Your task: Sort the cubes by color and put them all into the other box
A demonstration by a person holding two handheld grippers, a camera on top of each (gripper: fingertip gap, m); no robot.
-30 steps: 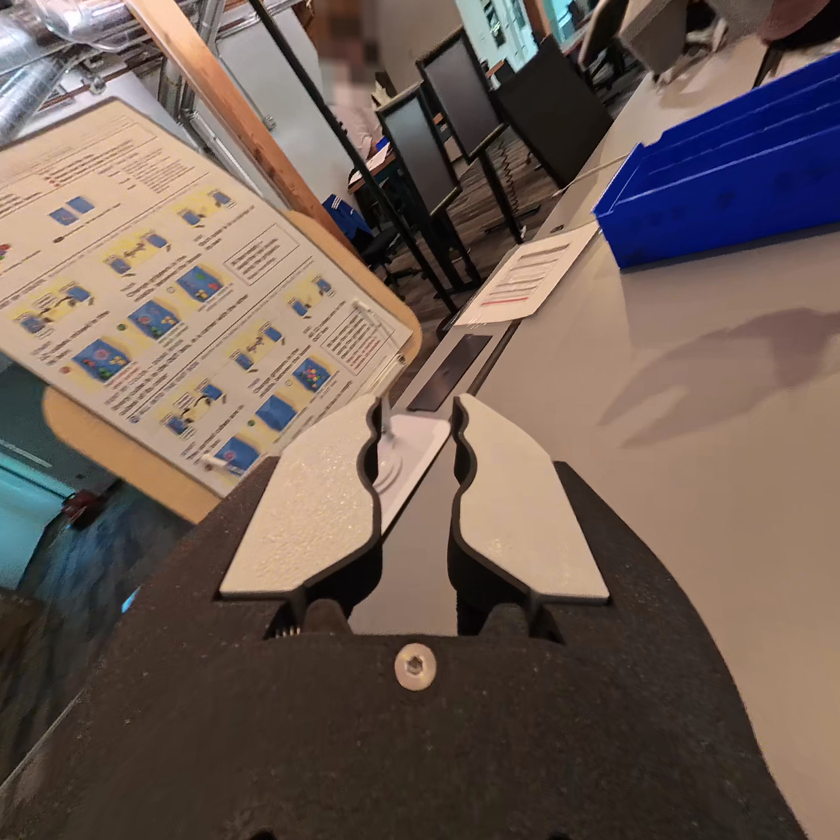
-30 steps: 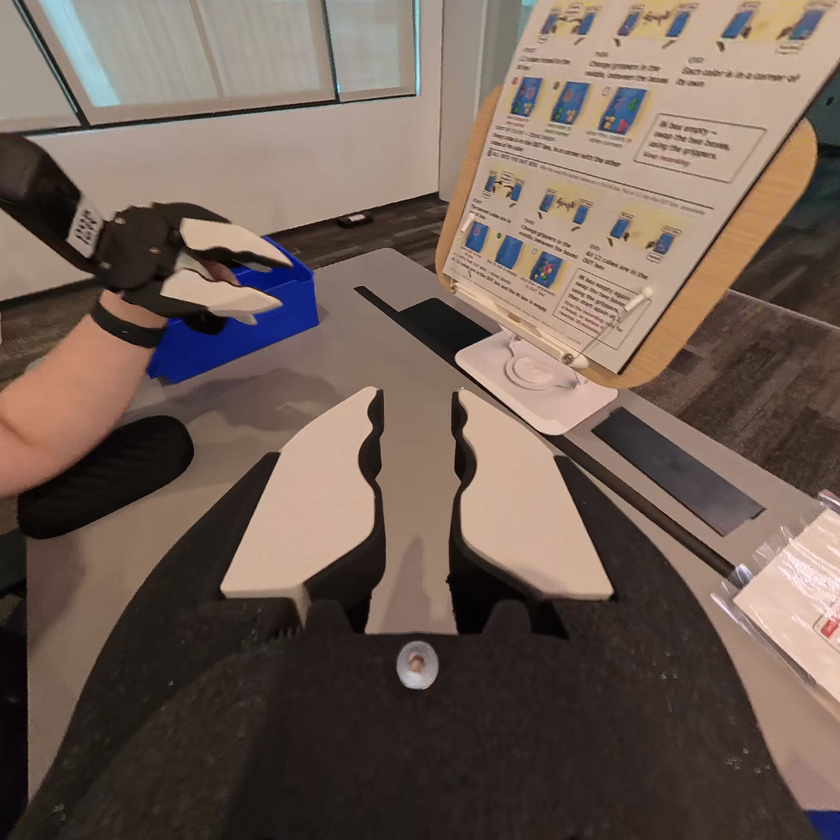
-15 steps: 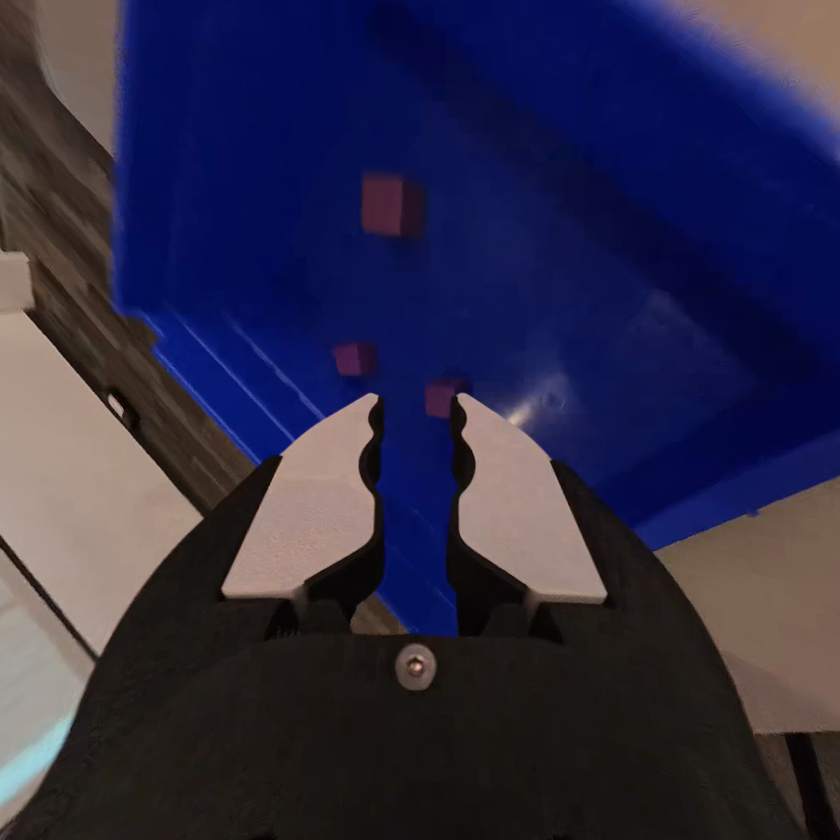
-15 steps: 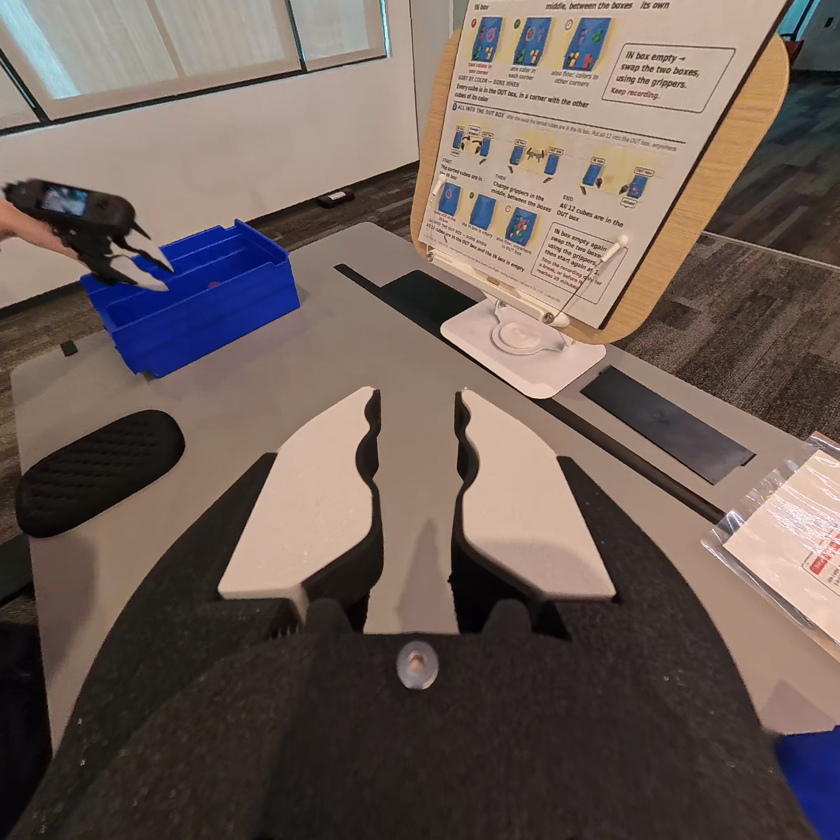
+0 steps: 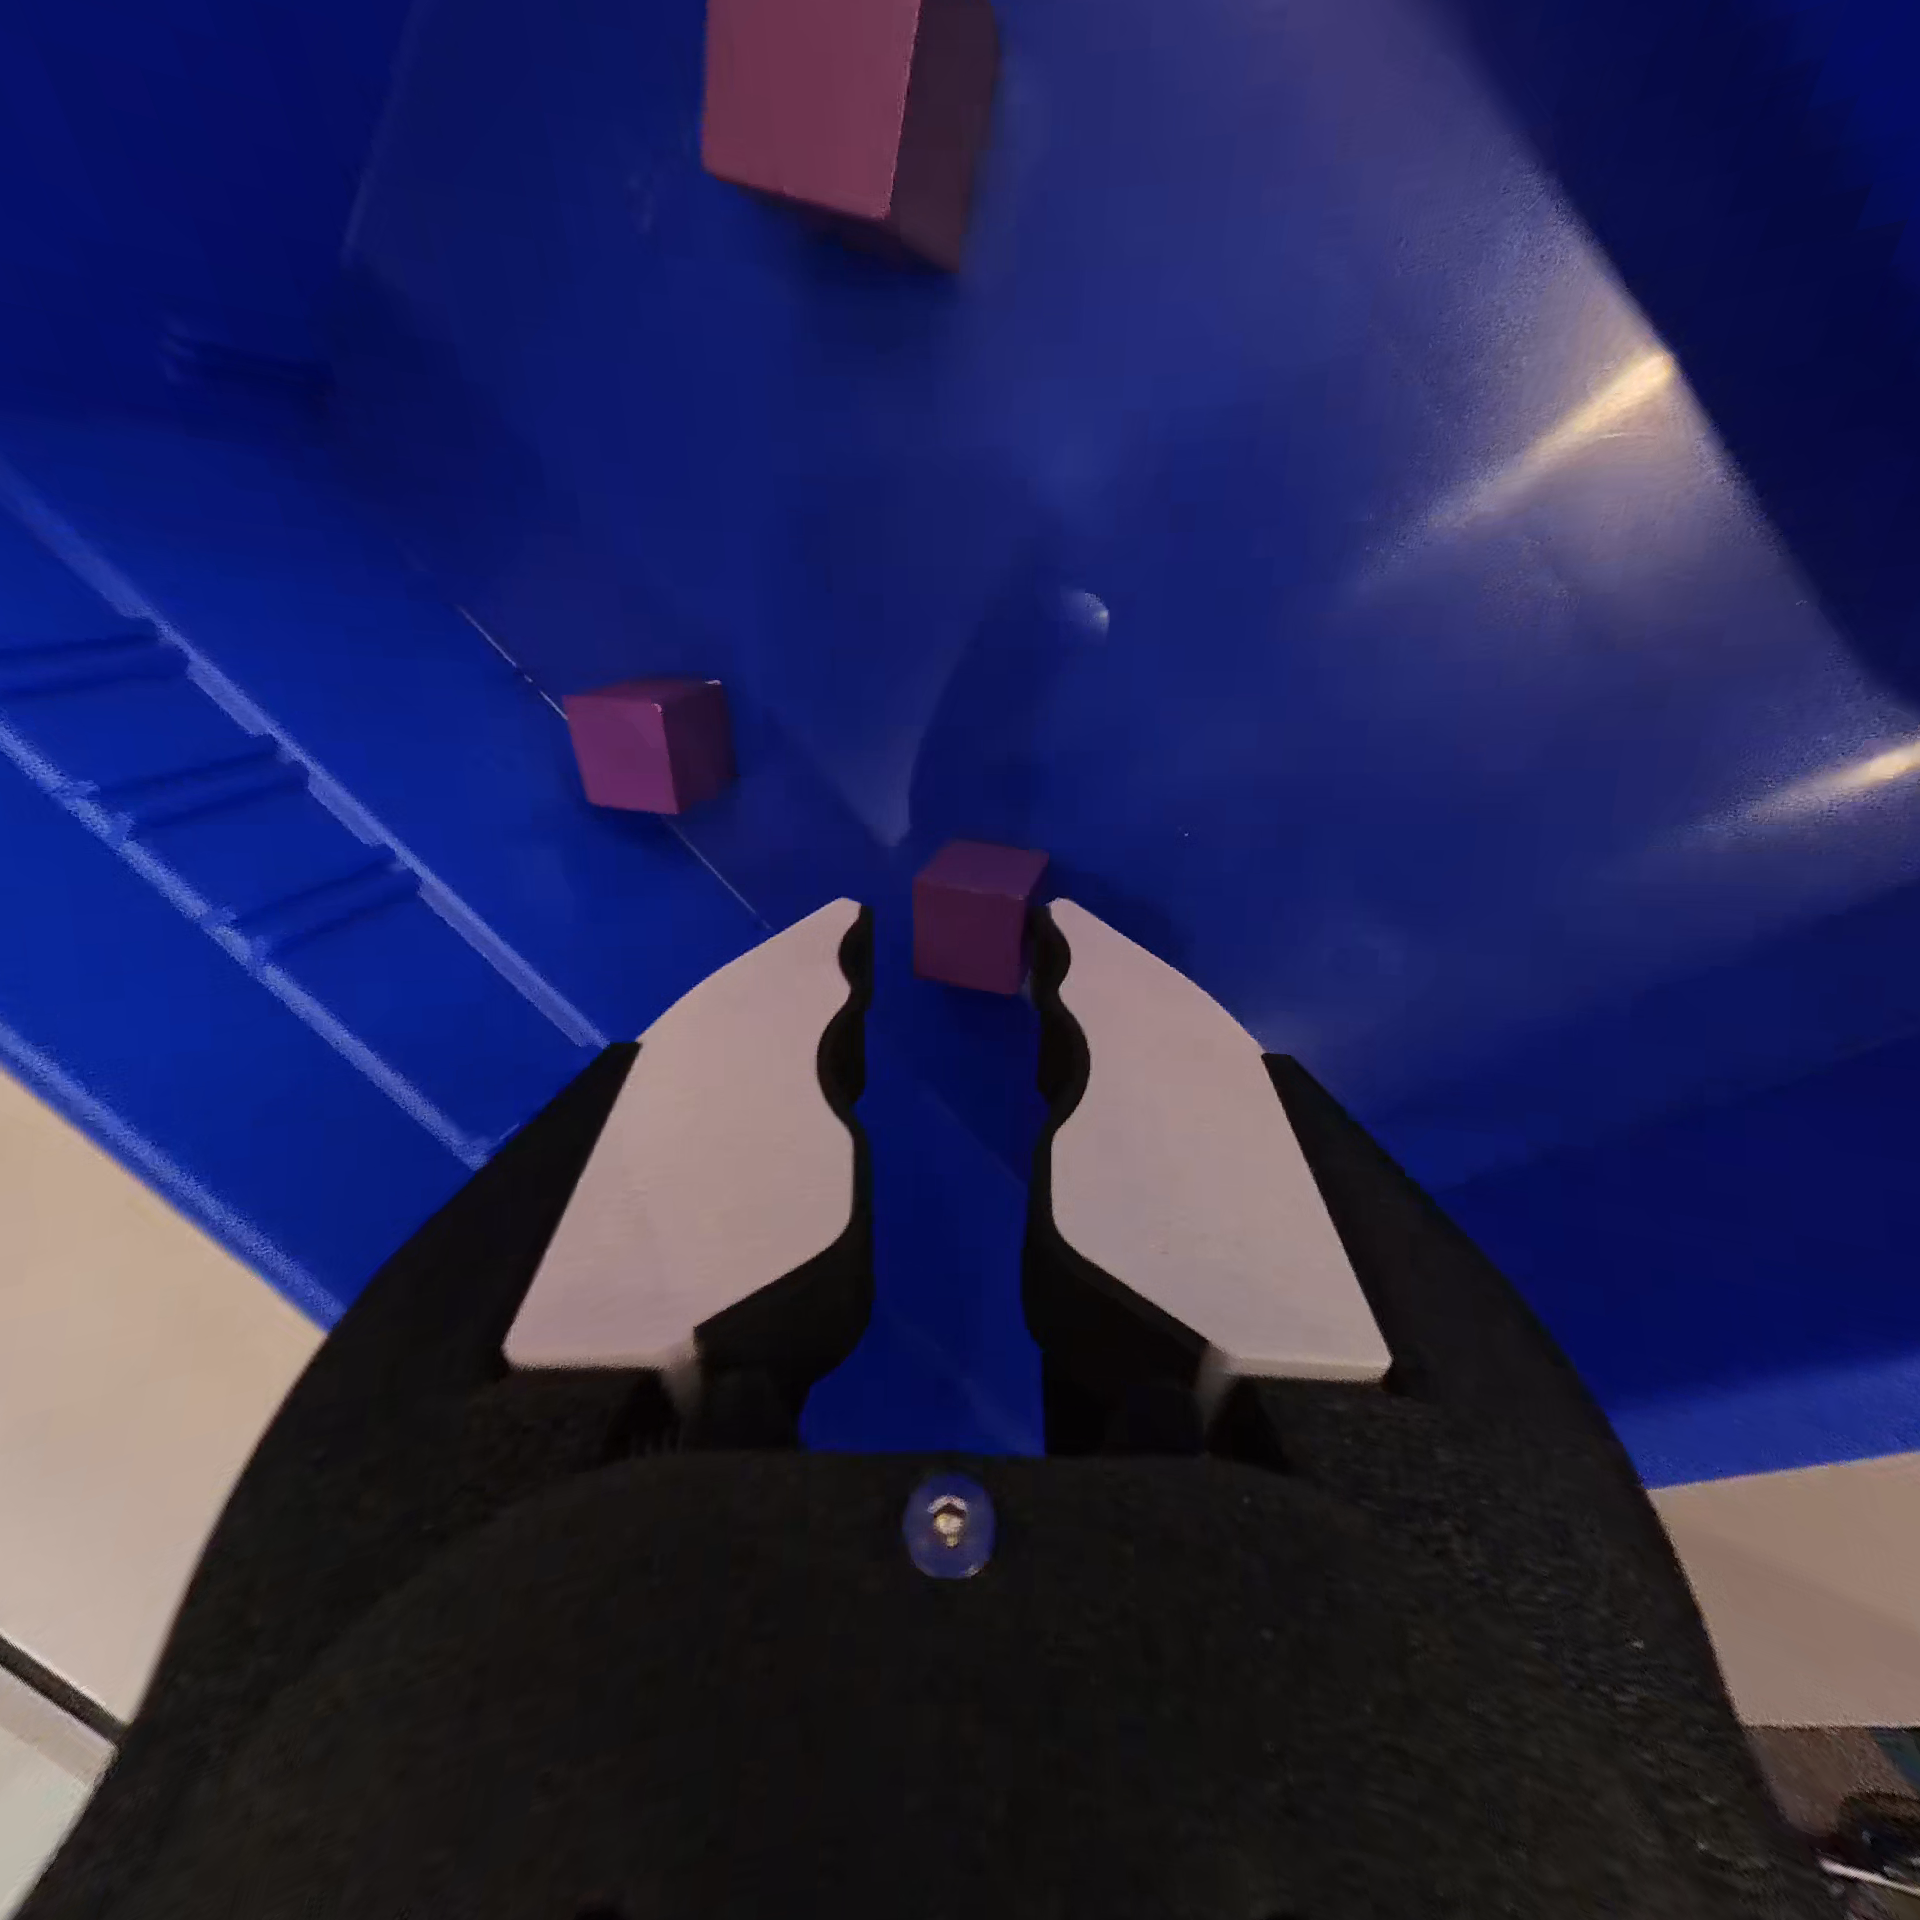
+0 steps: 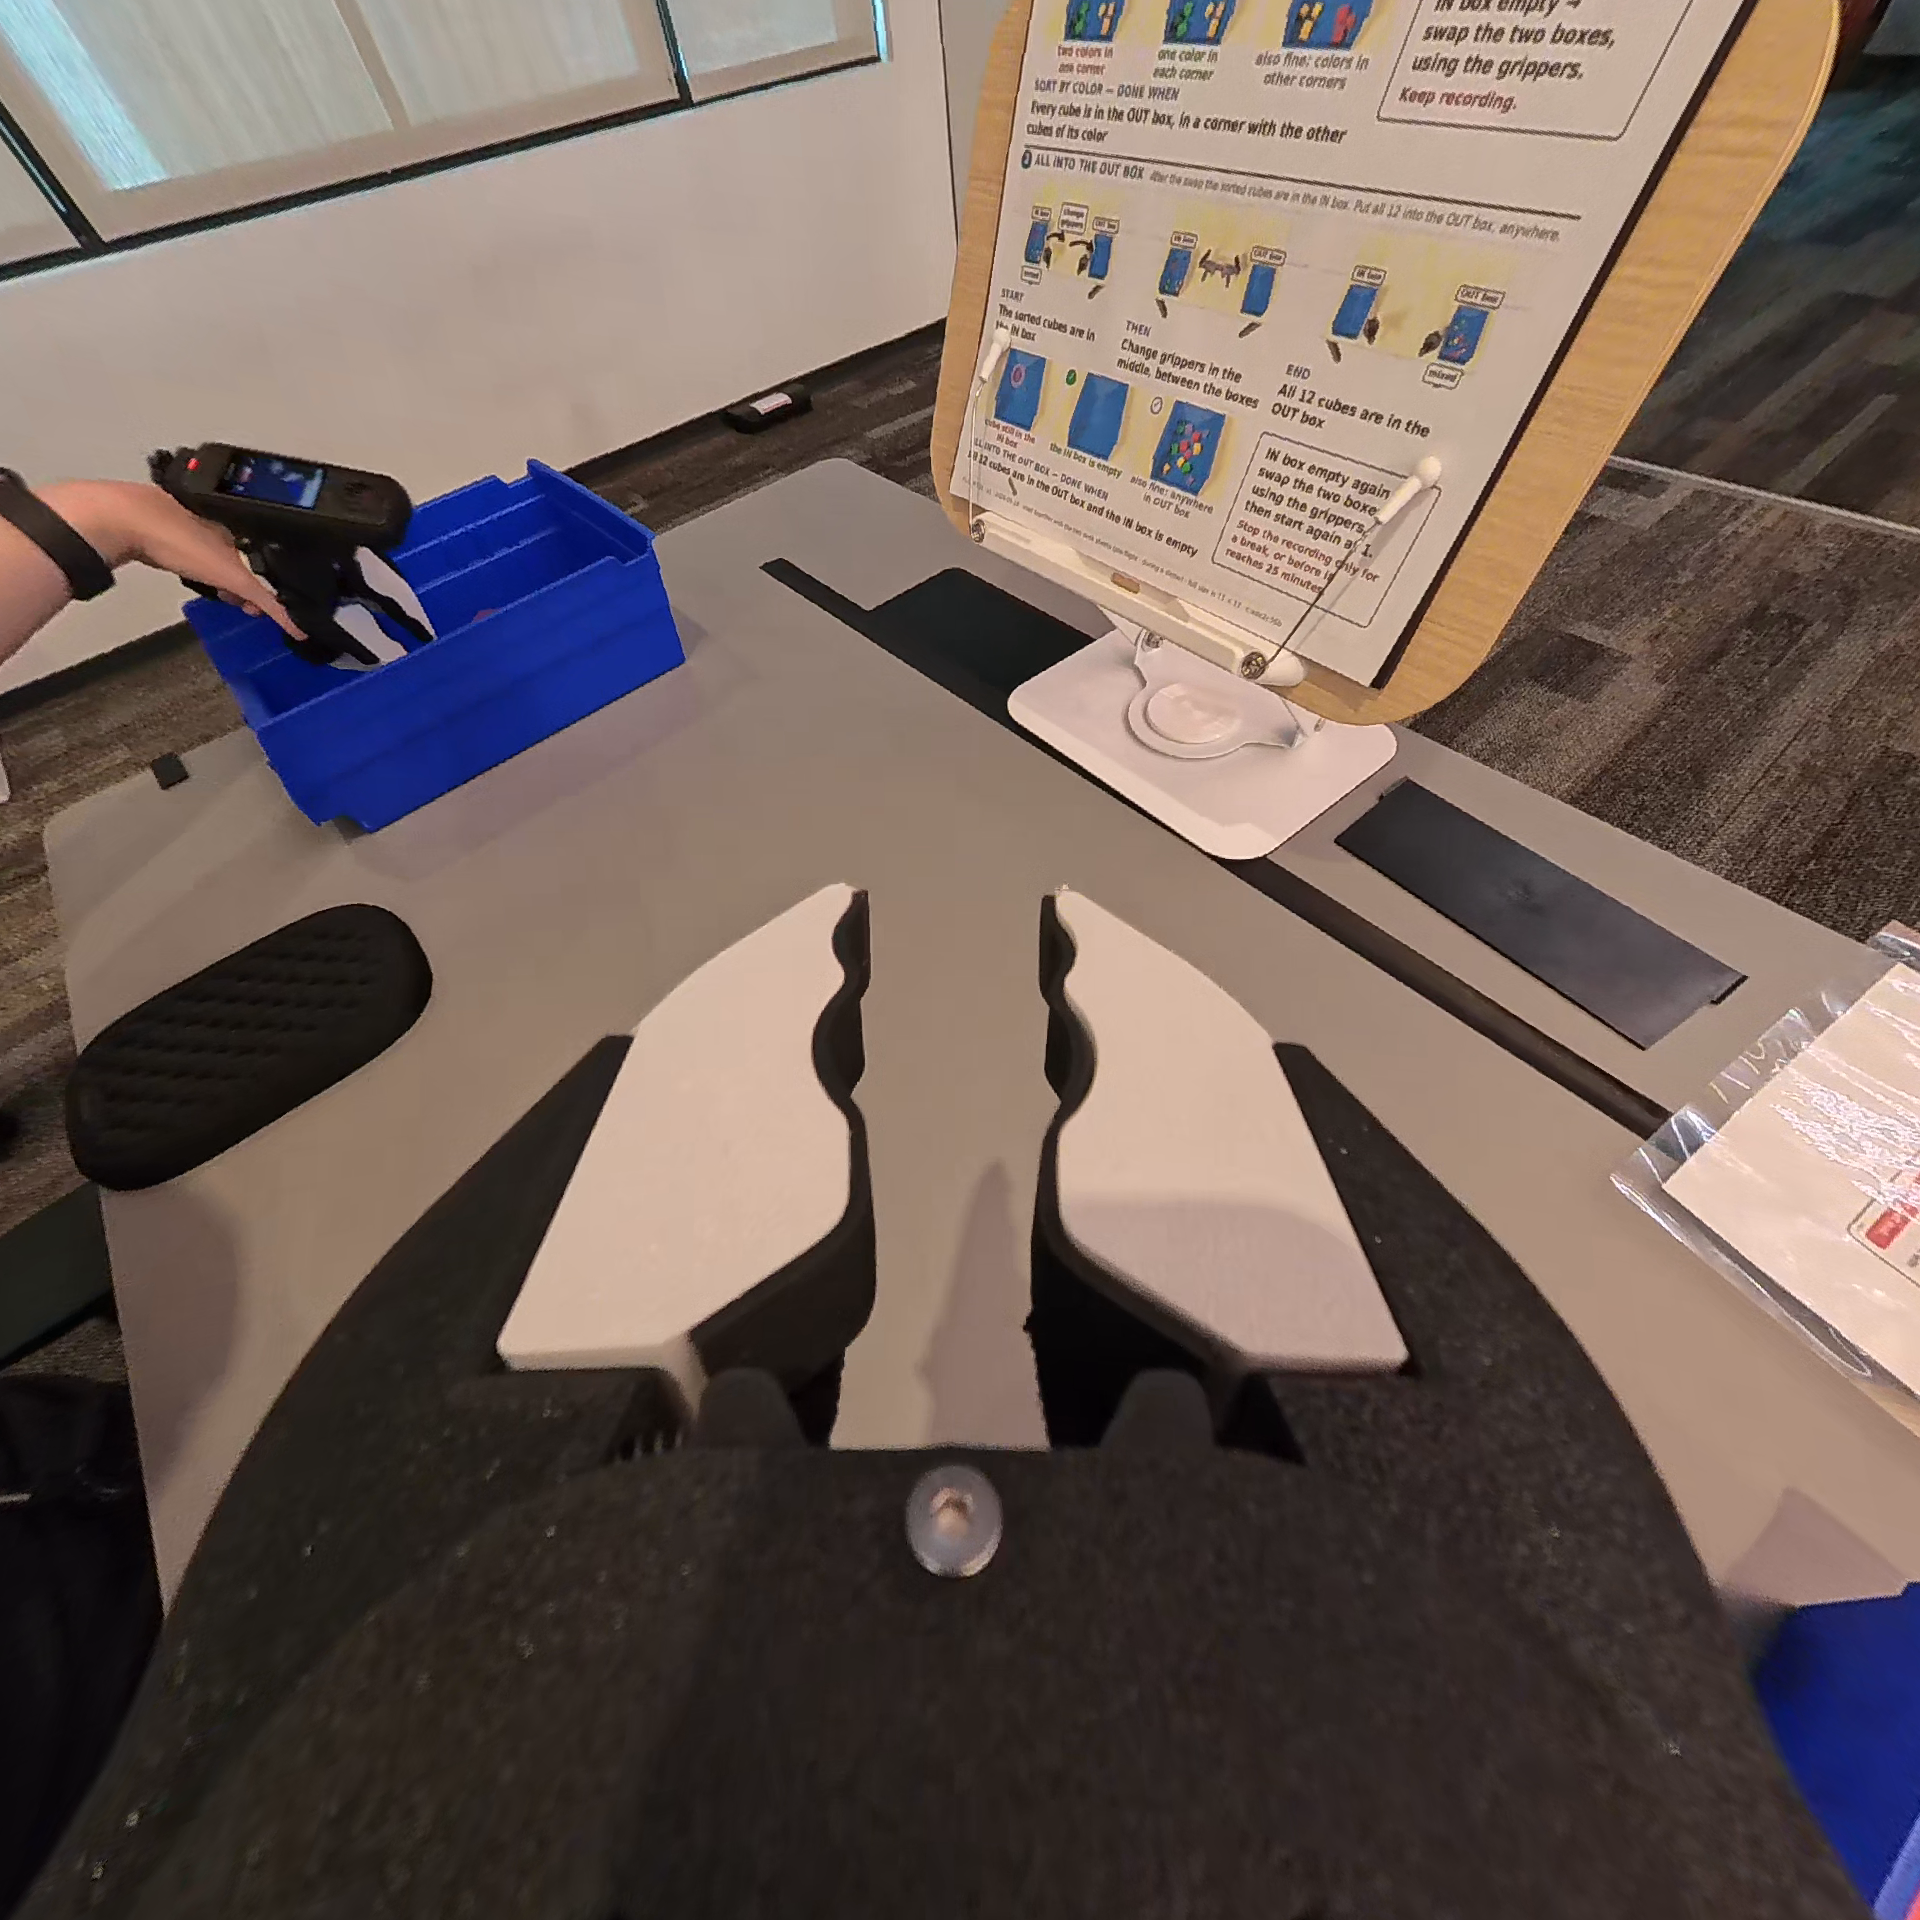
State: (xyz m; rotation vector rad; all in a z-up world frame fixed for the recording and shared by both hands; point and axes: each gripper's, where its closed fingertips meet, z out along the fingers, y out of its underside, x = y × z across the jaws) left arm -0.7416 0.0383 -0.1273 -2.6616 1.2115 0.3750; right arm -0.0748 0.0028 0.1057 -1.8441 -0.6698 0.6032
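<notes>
**Left tool lined up on a purple cube in the blue box**

The left tool (image 5: pixel 954 906) is down inside the blue box (image 5: pixel 1351 520), its jaws parted with nothing gripped. The nearest purple cube (image 5: pixel 971 920) sits on the box floor between the fingertips, close against the right finger; whether it touches cannot be told. This looks like the pick-up step. The next move likely calls for centring the cube a little, then closing on it and lifting clear of the box wall.

Two more purple cubes lie in the same box, a middle cube (image 5: pixel 644 743) beyond and left of the nearest one, and a far cube (image 5: pixel 842 114) beyond that. No other colours show there.

The right tool (image 6: pixel 954 899) hovers above the grey surface (image 6: pixel 883 790), jaws parted and empty, well apart from the blue box.
</notes>
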